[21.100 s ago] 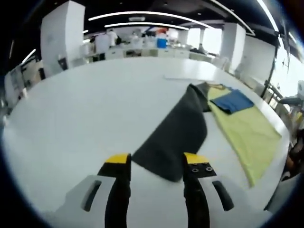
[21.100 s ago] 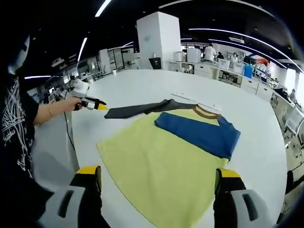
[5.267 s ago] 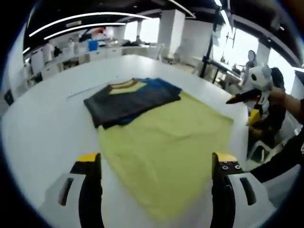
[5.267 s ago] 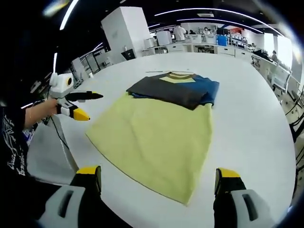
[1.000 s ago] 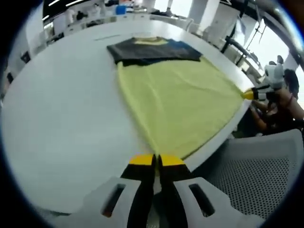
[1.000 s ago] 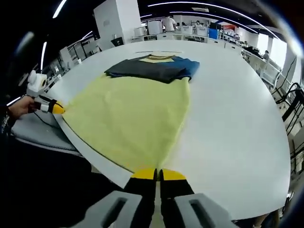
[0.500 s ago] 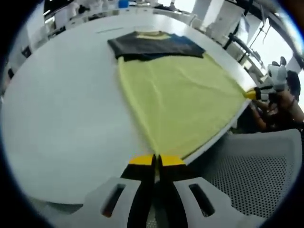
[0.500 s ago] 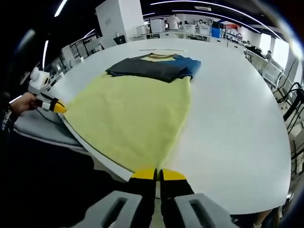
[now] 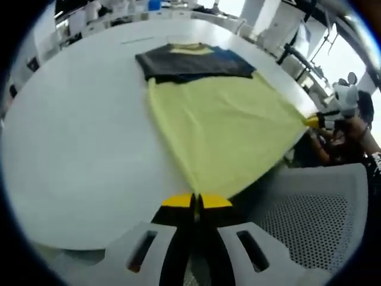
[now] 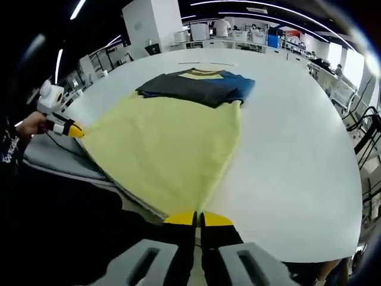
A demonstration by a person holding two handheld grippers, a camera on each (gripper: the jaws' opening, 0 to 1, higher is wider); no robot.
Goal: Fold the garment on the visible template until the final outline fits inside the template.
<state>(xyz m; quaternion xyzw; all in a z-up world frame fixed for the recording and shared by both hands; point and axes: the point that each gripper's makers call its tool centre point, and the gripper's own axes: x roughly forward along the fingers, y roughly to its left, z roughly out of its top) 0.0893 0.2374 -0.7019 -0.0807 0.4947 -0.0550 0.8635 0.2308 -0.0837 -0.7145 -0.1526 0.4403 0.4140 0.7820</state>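
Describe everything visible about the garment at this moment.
The garment is a T-shirt of soft cloth with a pale yellow body, a dark grey sleeve and a blue sleeve folded across the chest, and a tan collar. It lies on the white table, its hem pulled past the near edge. The left tool and right tool each pinch a hem corner.

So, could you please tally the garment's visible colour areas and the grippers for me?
Yellow body: 1
Dark grey sleeve: 1
Blue sleeve: 1
Grippers: 2, left and right
Total: 5
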